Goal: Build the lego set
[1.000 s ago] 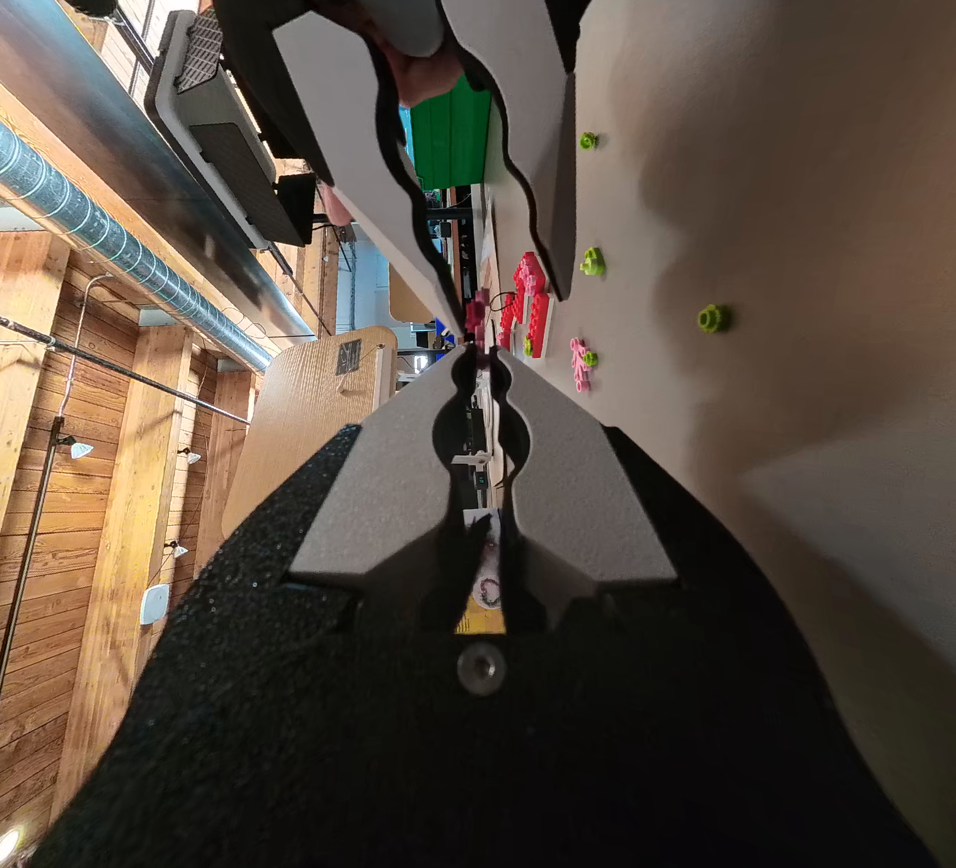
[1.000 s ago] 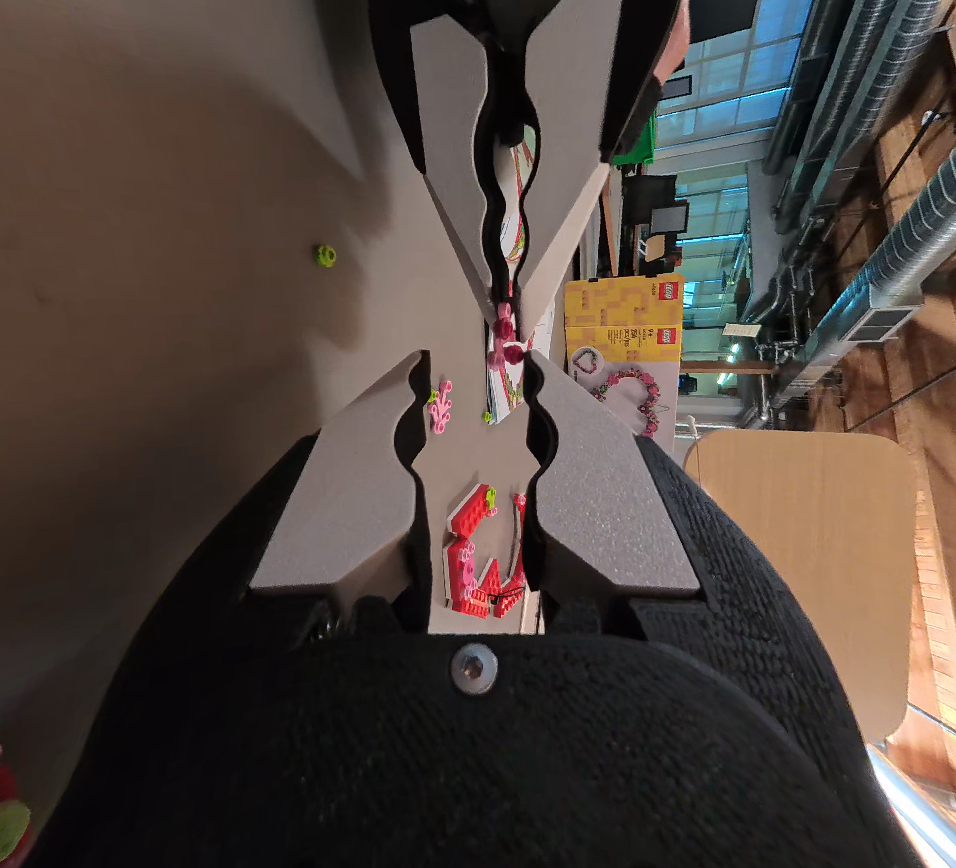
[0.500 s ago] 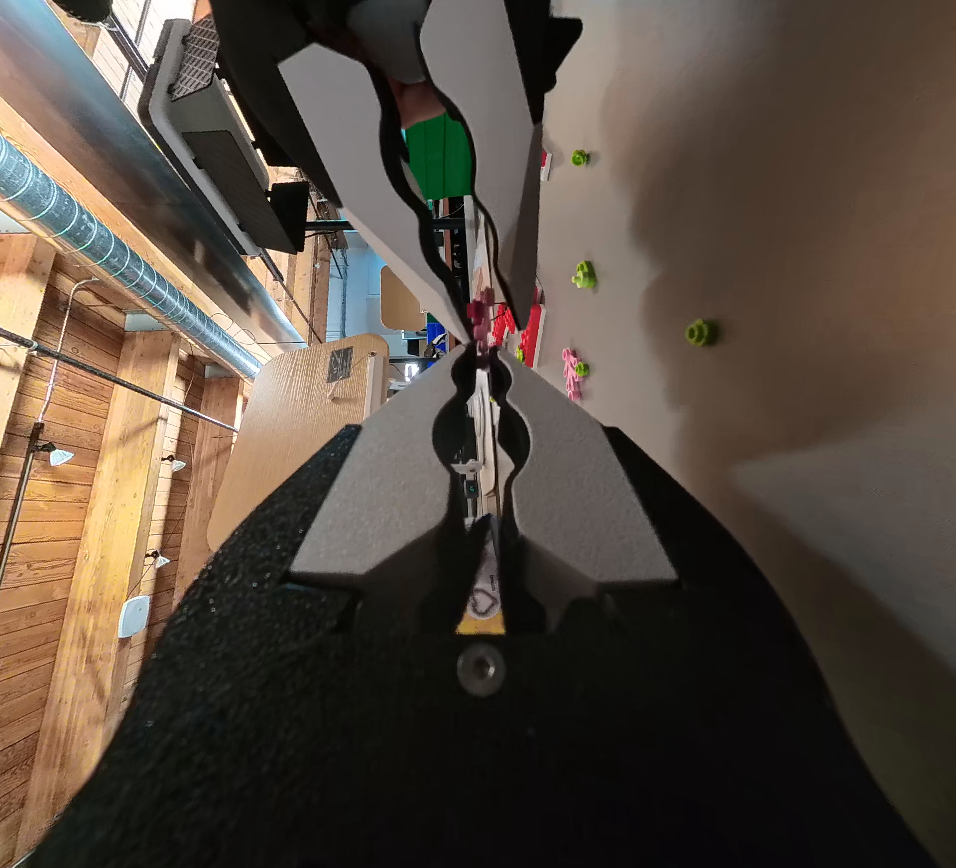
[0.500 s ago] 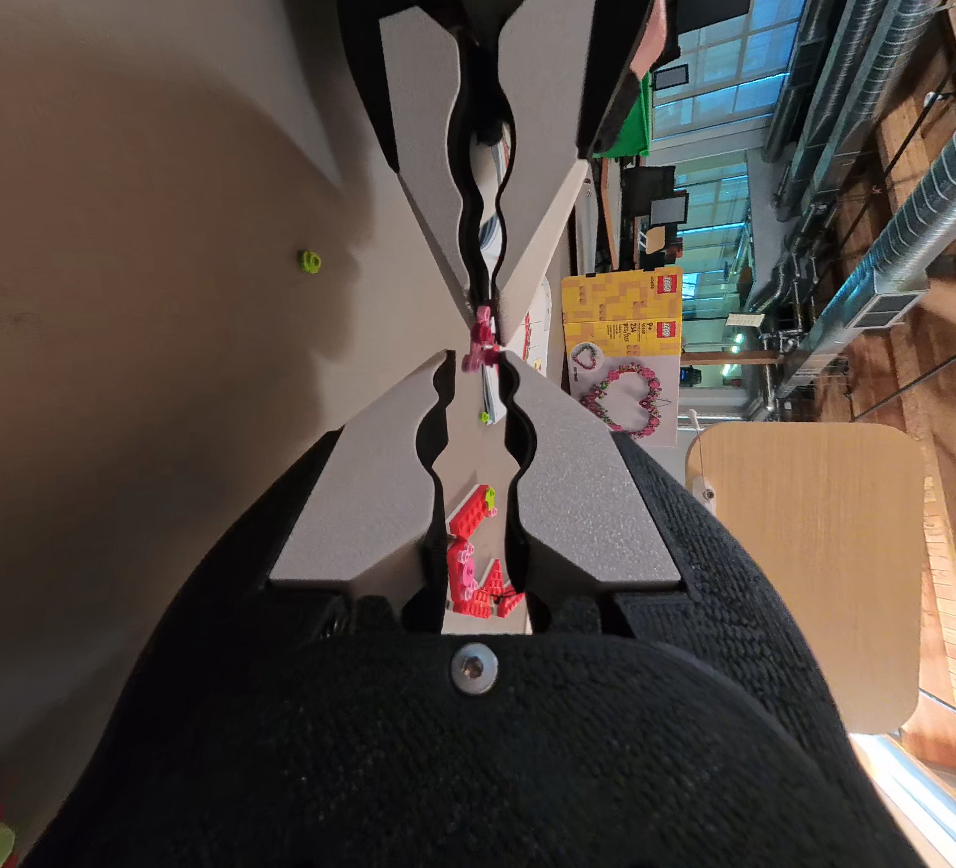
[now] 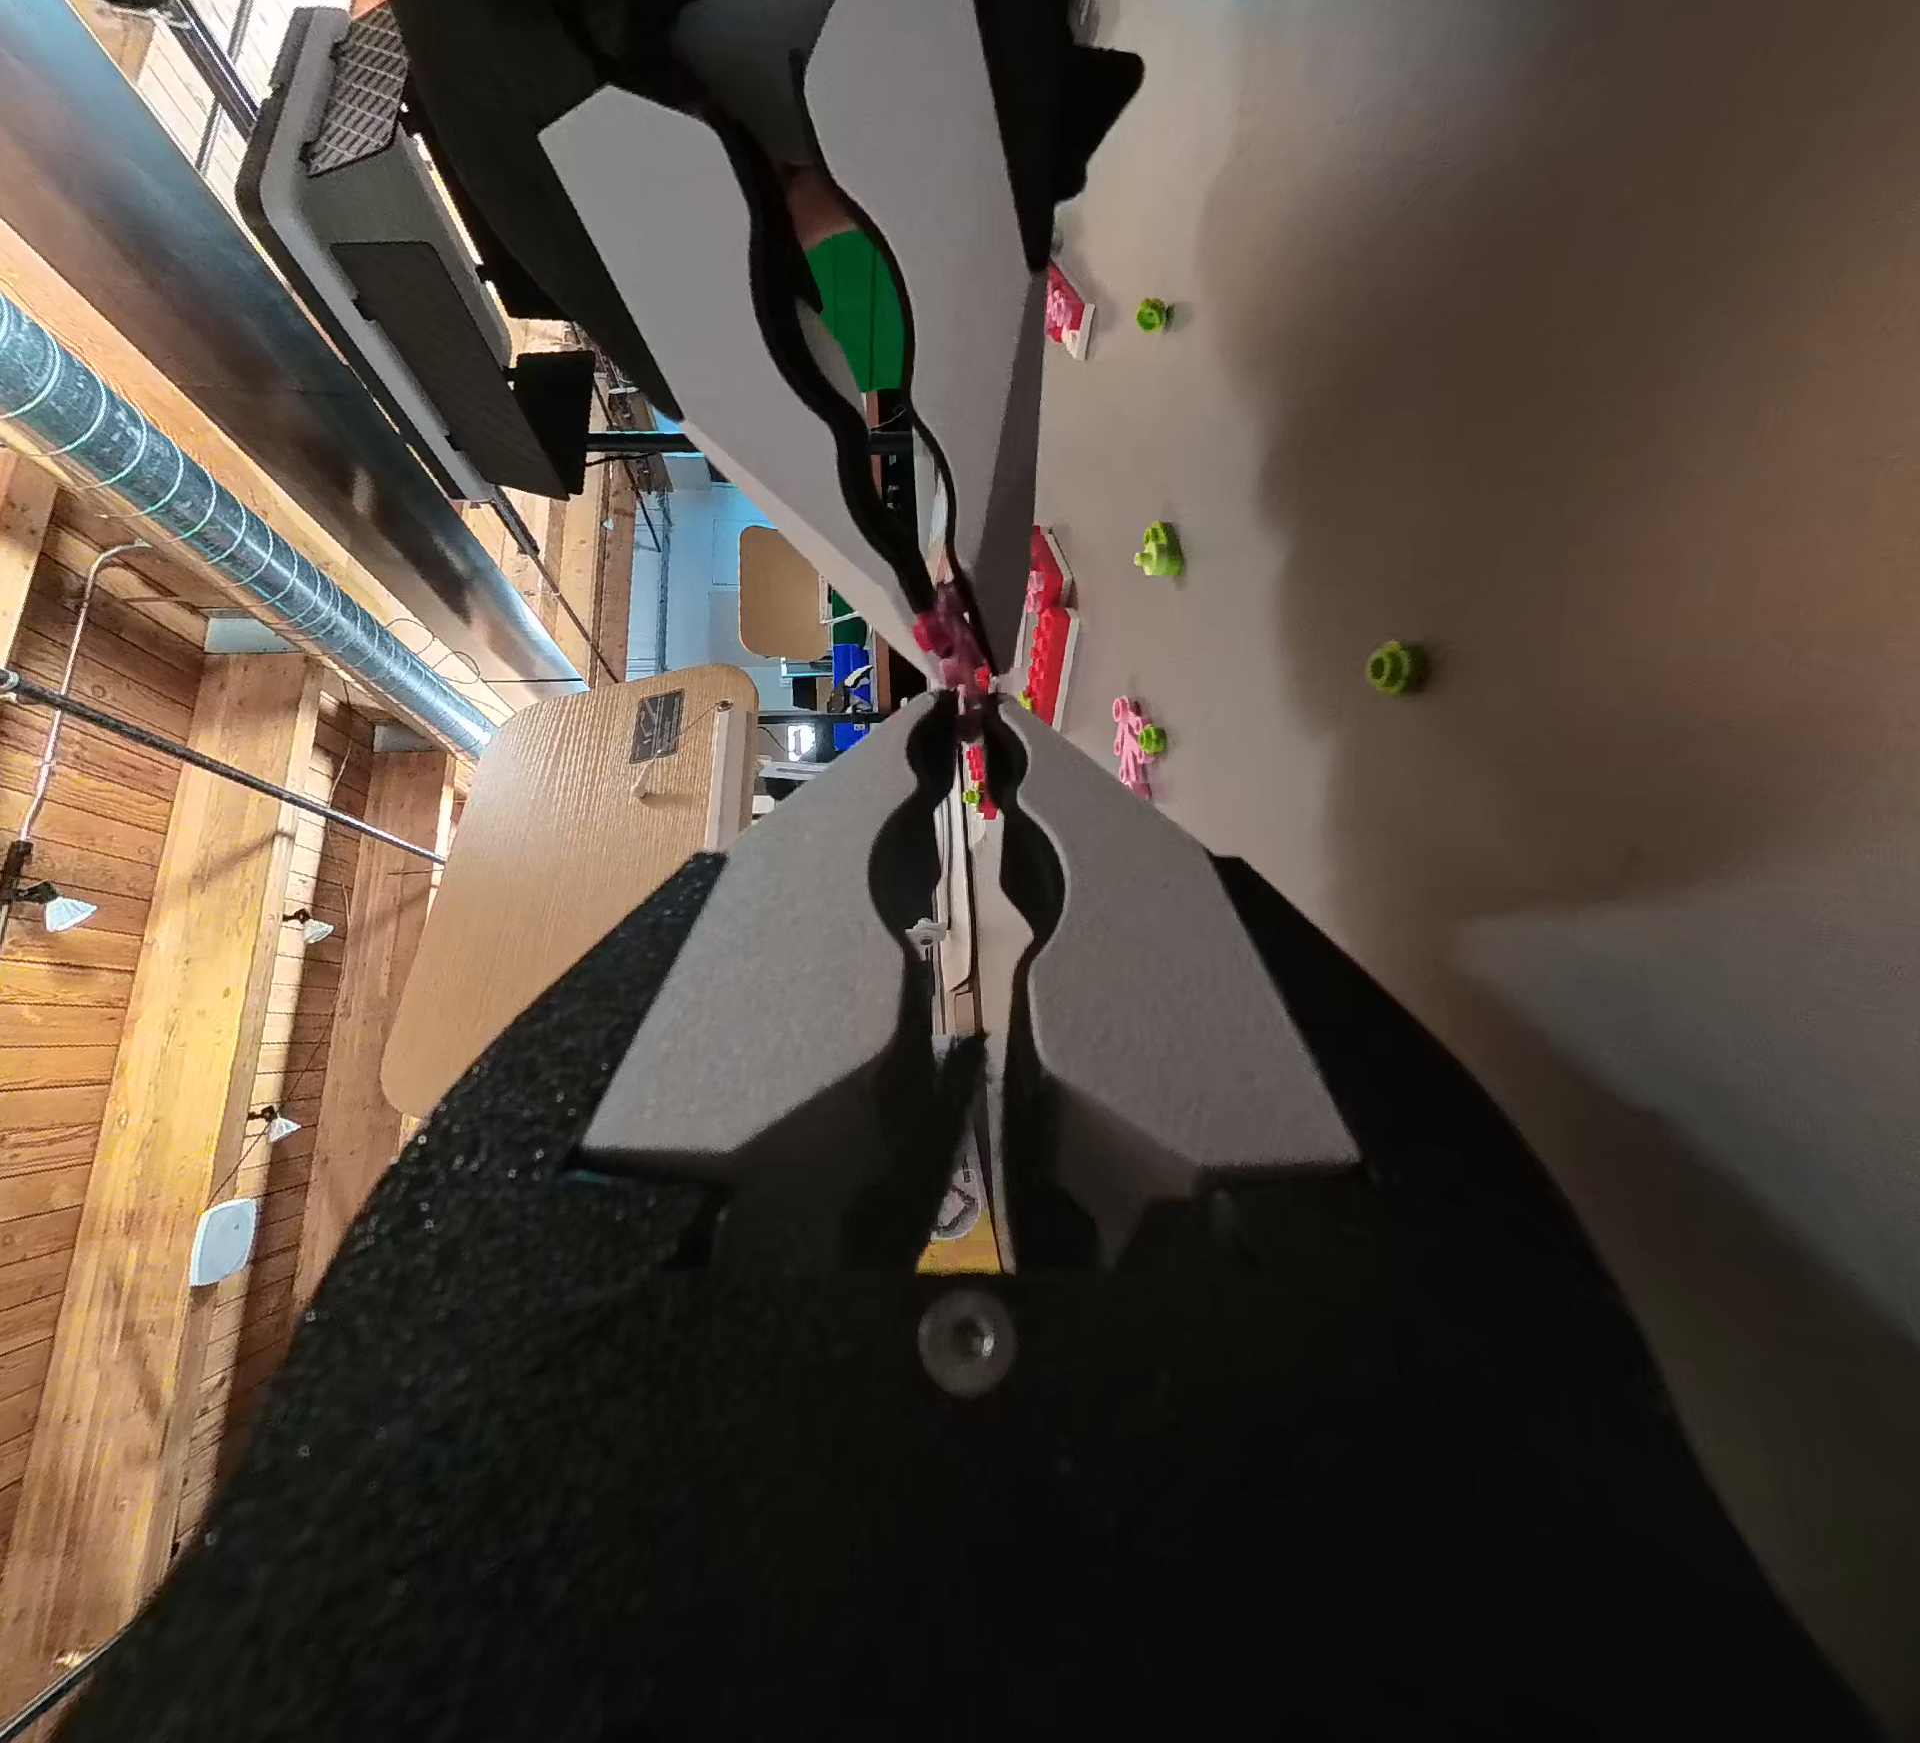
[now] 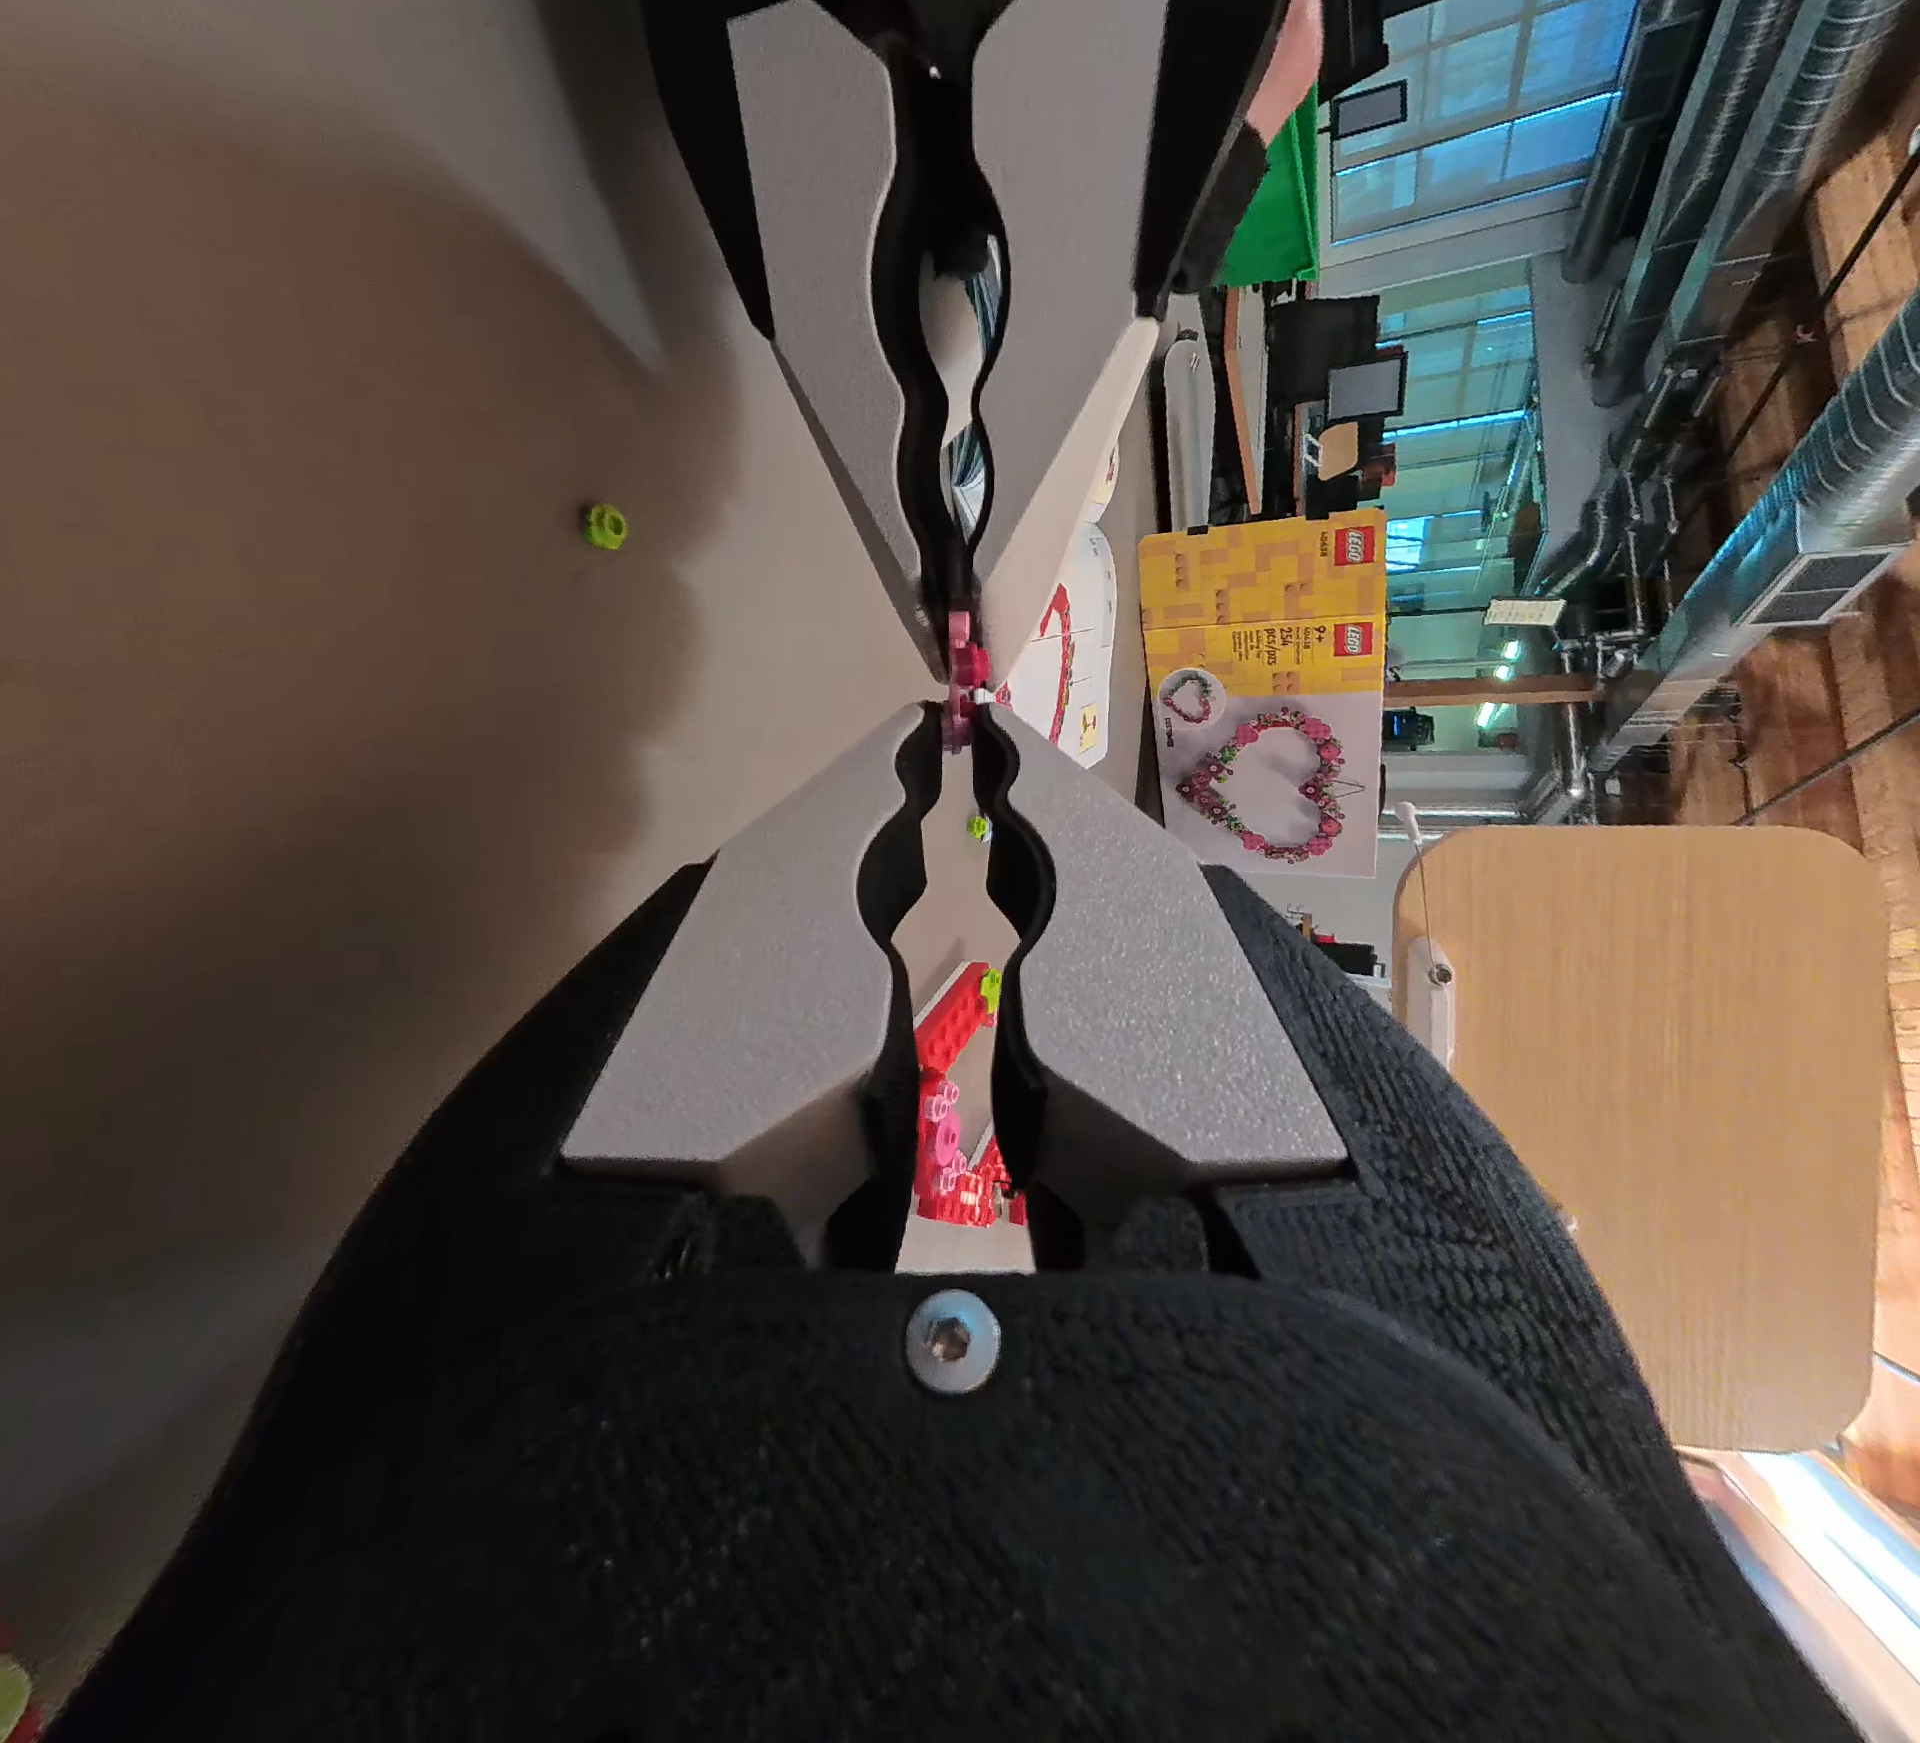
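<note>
Left gripper (image 5: 968, 714) and right gripper (image 6: 961, 719) meet tip to tip above the grey worktop (image 5: 1558, 343), each clamped on the small dark-pink flower-shaped lego pieces (image 6: 964, 665). Judged light, rigid, slippery; pinch by the flat edges. Studs and joint are hidden between the tips.
</note>
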Action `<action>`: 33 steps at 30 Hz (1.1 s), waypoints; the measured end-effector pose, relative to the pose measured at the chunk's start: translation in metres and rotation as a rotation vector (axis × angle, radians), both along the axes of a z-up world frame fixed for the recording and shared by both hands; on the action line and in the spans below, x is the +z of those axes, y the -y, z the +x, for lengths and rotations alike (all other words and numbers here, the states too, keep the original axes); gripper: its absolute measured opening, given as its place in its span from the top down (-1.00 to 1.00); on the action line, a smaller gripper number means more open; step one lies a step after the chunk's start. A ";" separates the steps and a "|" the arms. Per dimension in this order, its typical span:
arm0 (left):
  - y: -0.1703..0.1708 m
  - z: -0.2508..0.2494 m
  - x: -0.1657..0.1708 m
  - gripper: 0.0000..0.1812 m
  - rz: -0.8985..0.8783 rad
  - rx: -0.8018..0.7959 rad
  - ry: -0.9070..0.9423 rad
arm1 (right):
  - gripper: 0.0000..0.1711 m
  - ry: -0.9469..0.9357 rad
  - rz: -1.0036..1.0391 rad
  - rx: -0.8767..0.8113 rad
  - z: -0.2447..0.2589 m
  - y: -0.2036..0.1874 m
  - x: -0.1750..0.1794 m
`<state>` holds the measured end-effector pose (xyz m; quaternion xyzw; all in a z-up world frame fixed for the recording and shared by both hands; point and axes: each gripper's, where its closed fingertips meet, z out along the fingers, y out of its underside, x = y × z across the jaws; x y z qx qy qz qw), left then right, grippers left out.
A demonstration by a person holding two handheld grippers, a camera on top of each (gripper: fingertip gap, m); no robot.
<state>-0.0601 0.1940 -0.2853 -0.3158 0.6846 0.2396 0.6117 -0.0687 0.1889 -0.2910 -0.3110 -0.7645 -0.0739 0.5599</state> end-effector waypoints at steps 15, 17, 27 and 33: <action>-0.016 -0.014 -0.012 0.98 -0.061 0.078 -0.023 | 0.53 -0.380 -0.204 -0.161 0.038 -0.038 0.040; -0.019 -0.015 -0.012 0.97 -0.096 0.091 0.005 | 0.54 -0.525 -0.222 -0.218 0.057 -0.052 0.057; -0.028 -0.027 0.008 0.98 -0.288 0.095 0.273 | 0.60 -0.847 -0.317 -0.245 0.117 -0.068 0.099; -0.020 -0.023 0.022 0.97 -0.360 0.027 0.400 | 0.64 -0.843 -0.318 -0.219 0.115 -0.063 0.098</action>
